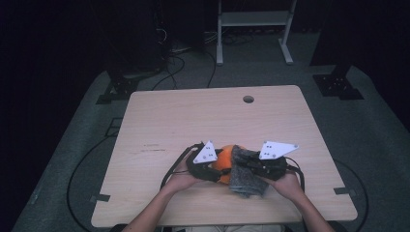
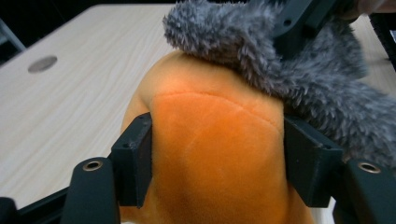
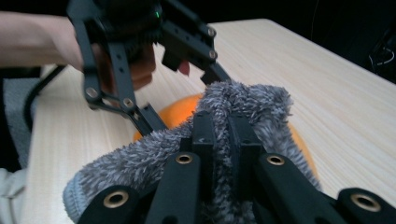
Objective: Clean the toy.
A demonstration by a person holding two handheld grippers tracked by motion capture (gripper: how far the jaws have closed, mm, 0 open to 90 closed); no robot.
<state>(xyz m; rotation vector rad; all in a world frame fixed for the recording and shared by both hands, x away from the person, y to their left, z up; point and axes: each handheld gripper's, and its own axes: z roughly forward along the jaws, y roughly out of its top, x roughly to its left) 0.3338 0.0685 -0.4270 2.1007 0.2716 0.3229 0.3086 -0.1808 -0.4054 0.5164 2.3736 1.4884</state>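
Orange plush toy [image 2: 217,158]: clamped by left gripper [image 2: 217,163], steadied near table [image 1: 159,121] front edge. Grey fuzzy sock [image 3: 233,112]: pinched by right gripper [image 3: 223,135], draped over toy (presumably for pulling on).

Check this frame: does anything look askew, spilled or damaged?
Nothing stands out. The left claw grips the orange plush, the right claw pinches the grey fuzzy cloth draped over it, and nothing has spilled on the table.
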